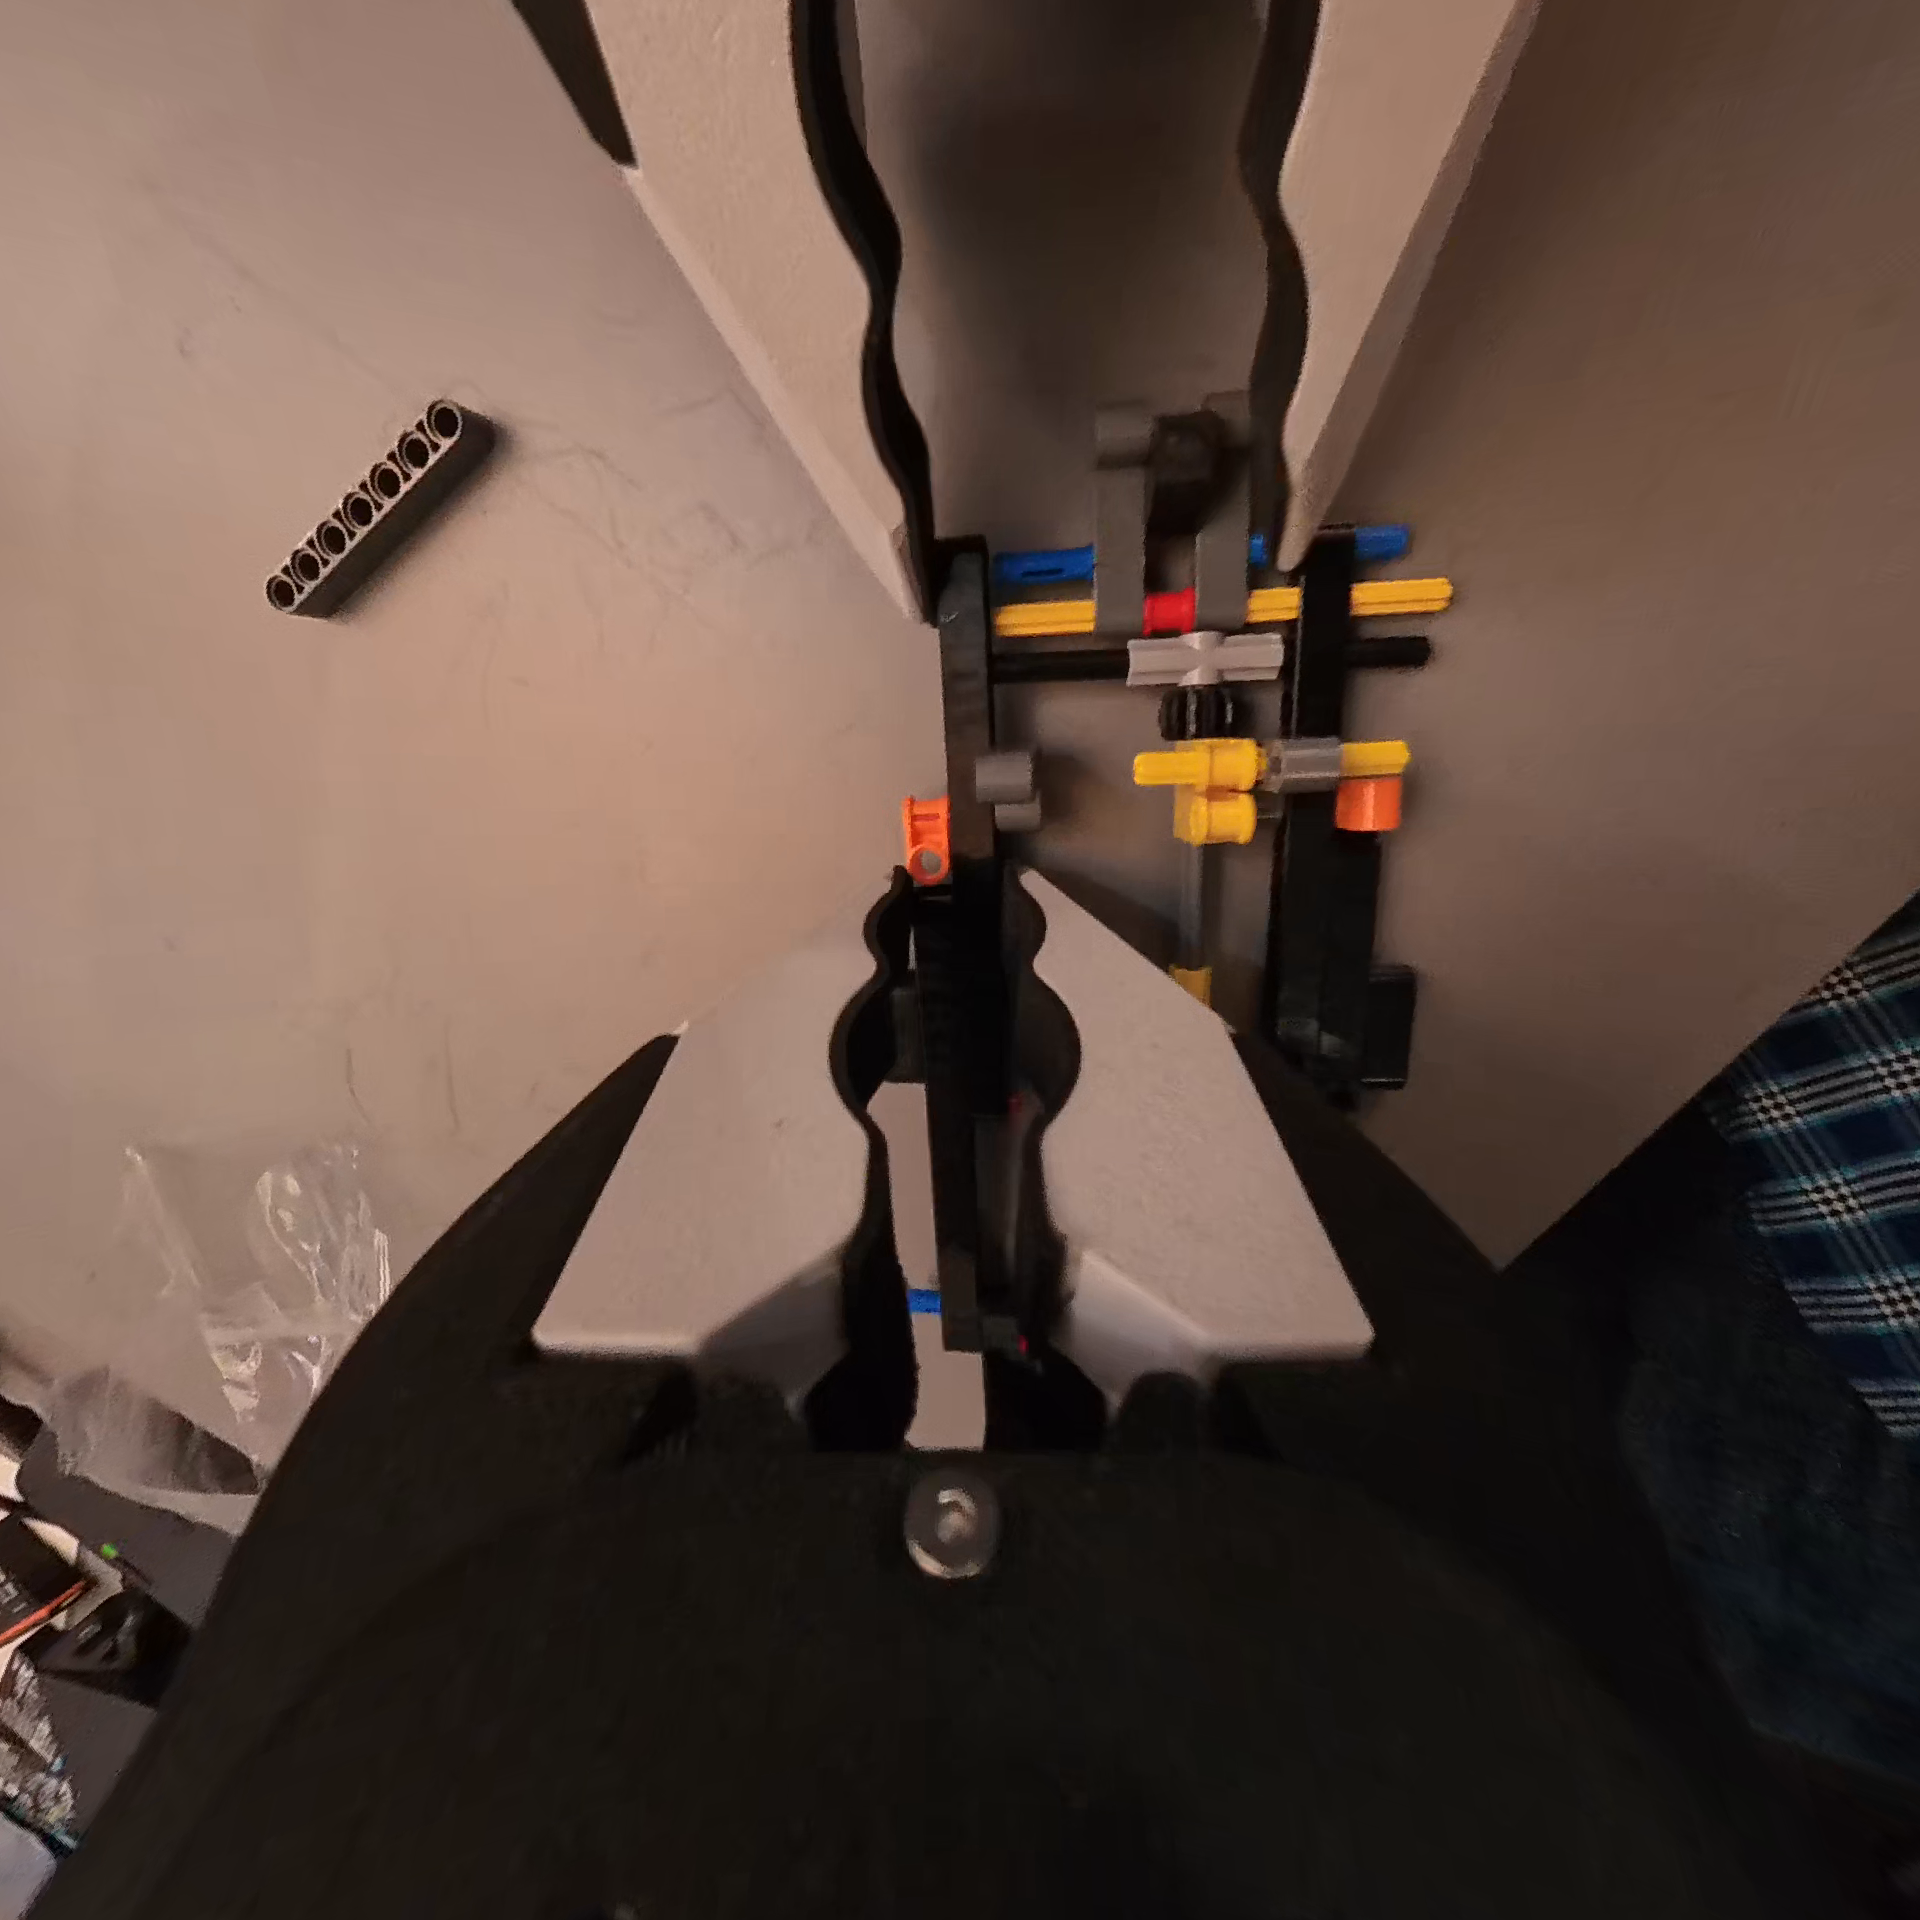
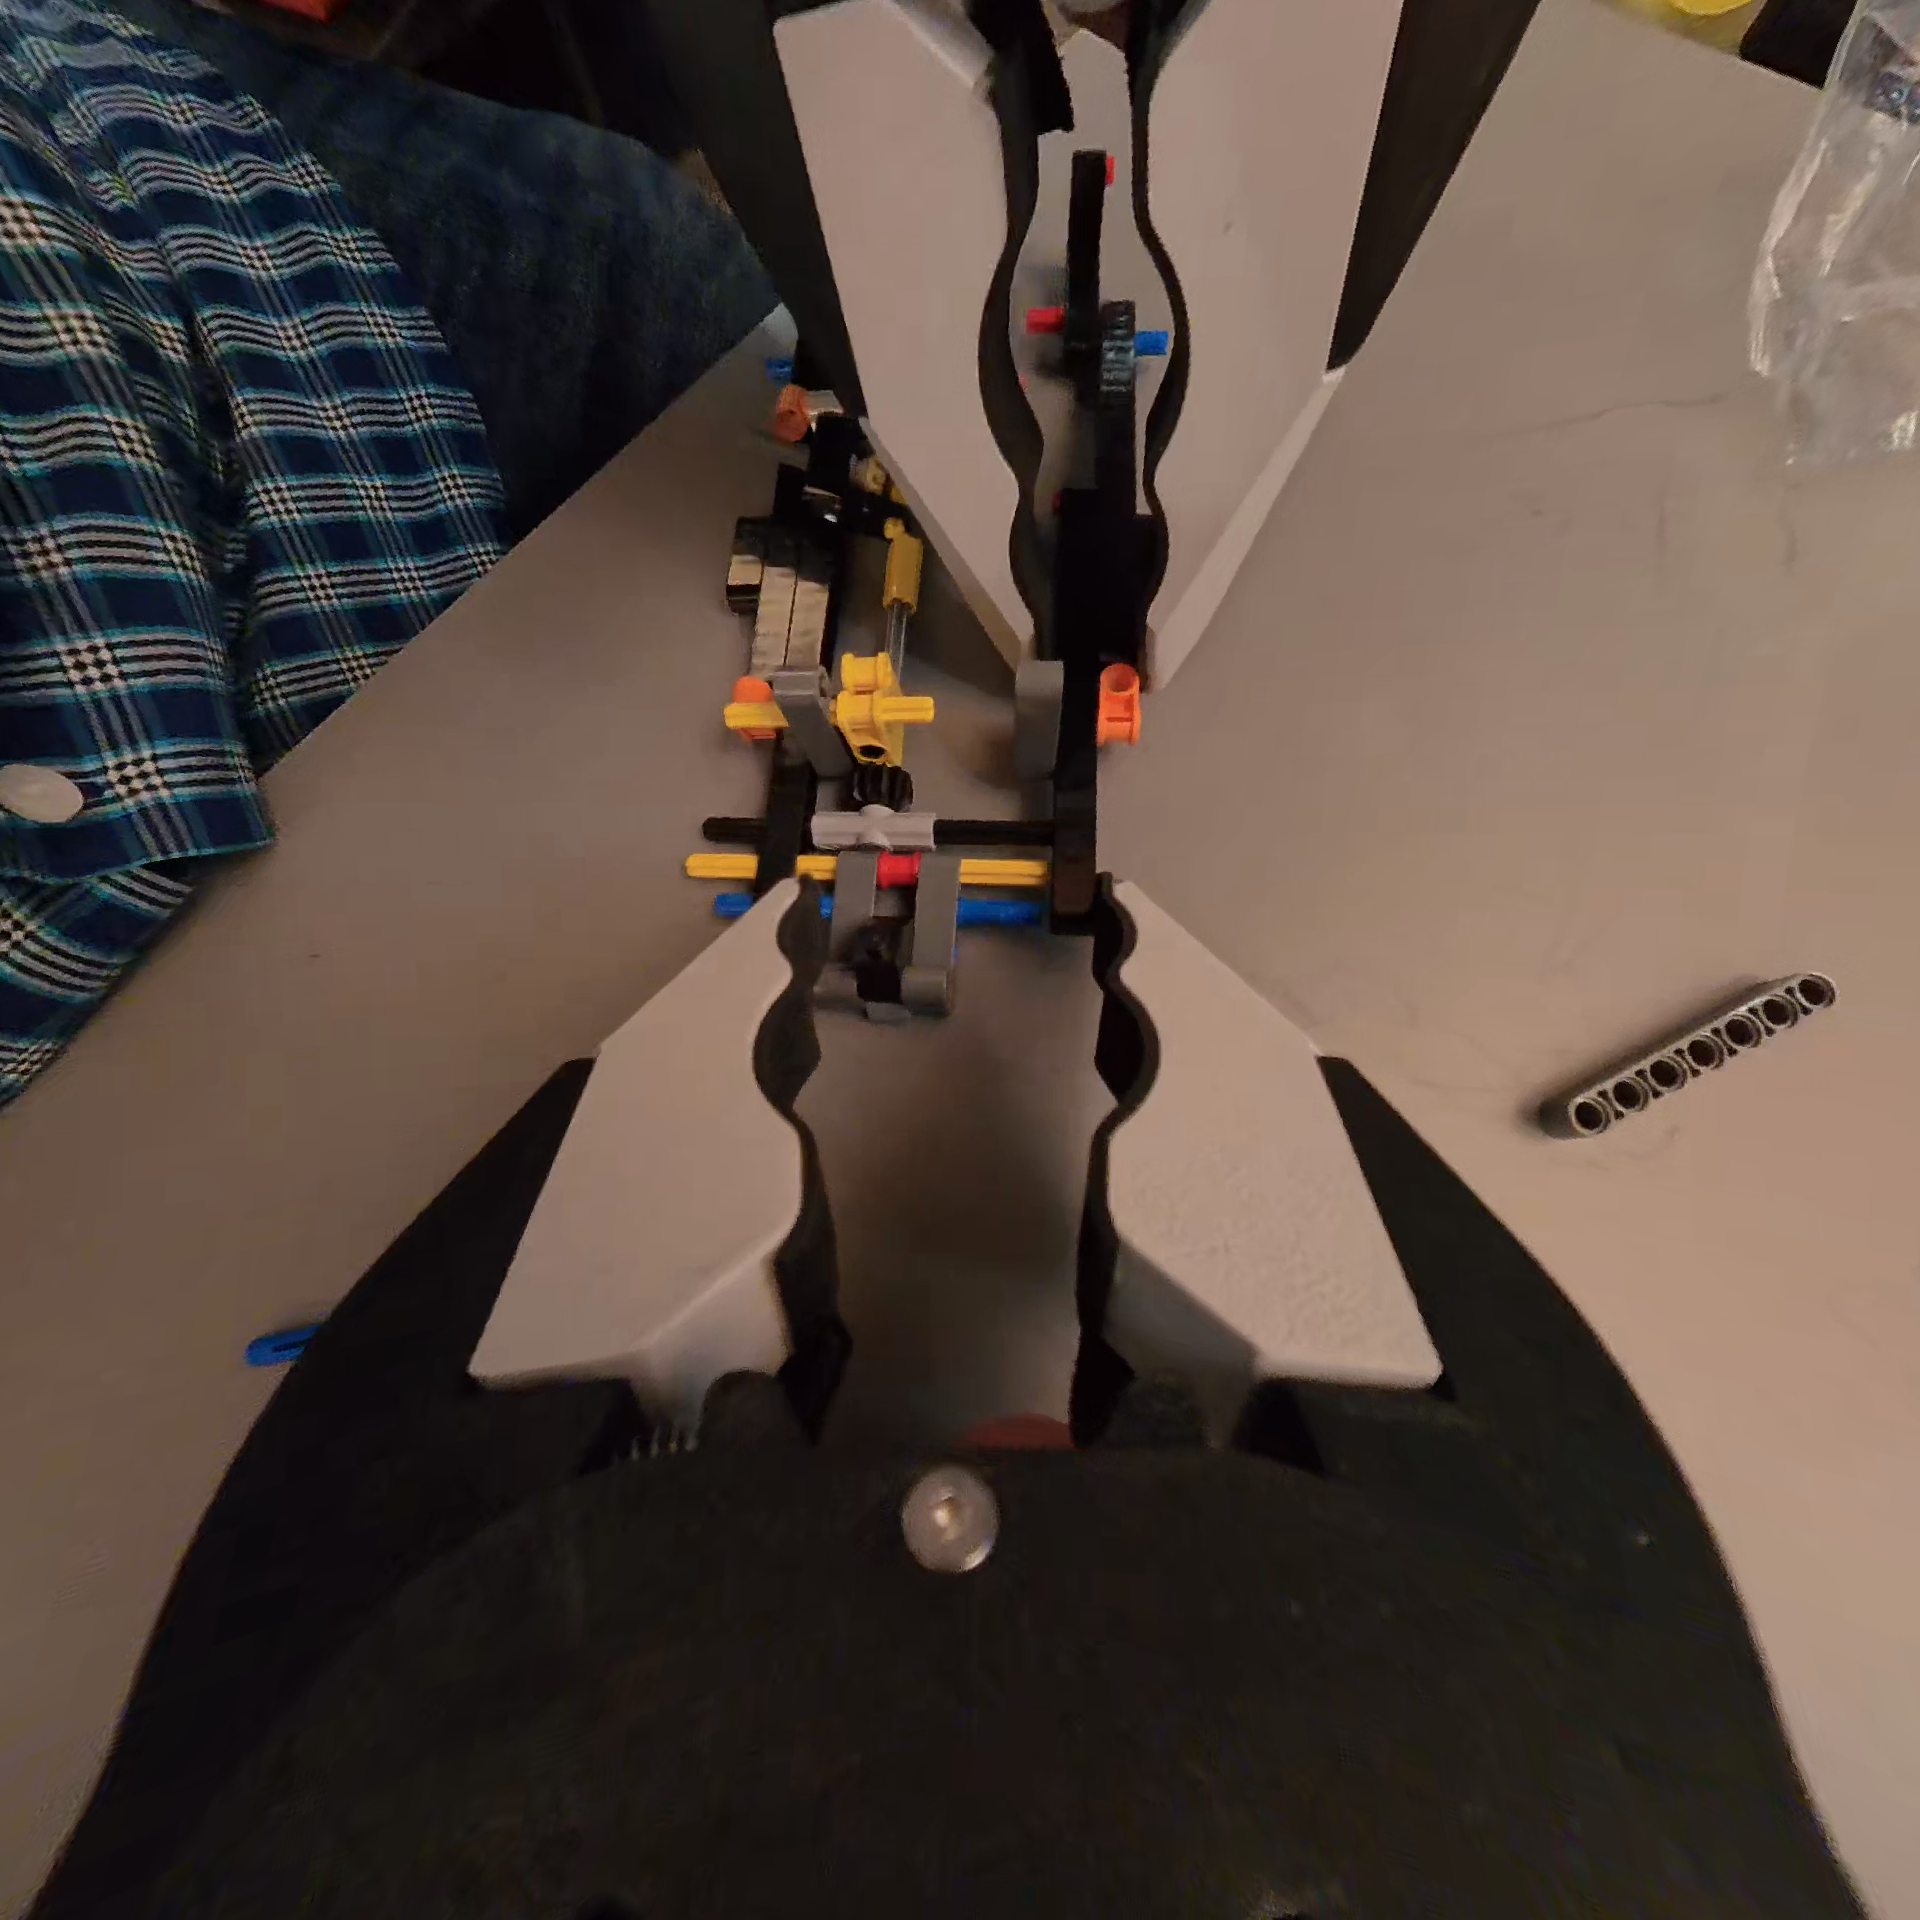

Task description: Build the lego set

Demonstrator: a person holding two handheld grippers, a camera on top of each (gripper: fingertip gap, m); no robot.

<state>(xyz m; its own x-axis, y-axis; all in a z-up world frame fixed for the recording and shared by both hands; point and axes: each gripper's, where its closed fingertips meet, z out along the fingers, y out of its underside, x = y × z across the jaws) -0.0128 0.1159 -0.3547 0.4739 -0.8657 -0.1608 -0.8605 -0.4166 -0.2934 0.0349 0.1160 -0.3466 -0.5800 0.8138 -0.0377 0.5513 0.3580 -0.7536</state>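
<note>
On the grey table (image 2: 1455, 623), left gripper (image 1: 956, 904) clamps the lego frame (image 1: 1195, 665) by one black side beam while right gripper (image 2: 951, 914), jaws spread, brackets its end; next, squeeze beams onto axles.

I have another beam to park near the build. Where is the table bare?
Bare table lies between the loose beam and the model, and beyond the beam. Crowded: the model itself, held by the left gripper and flanked by the right gripper; plastic bags sit at the edge.
</note>
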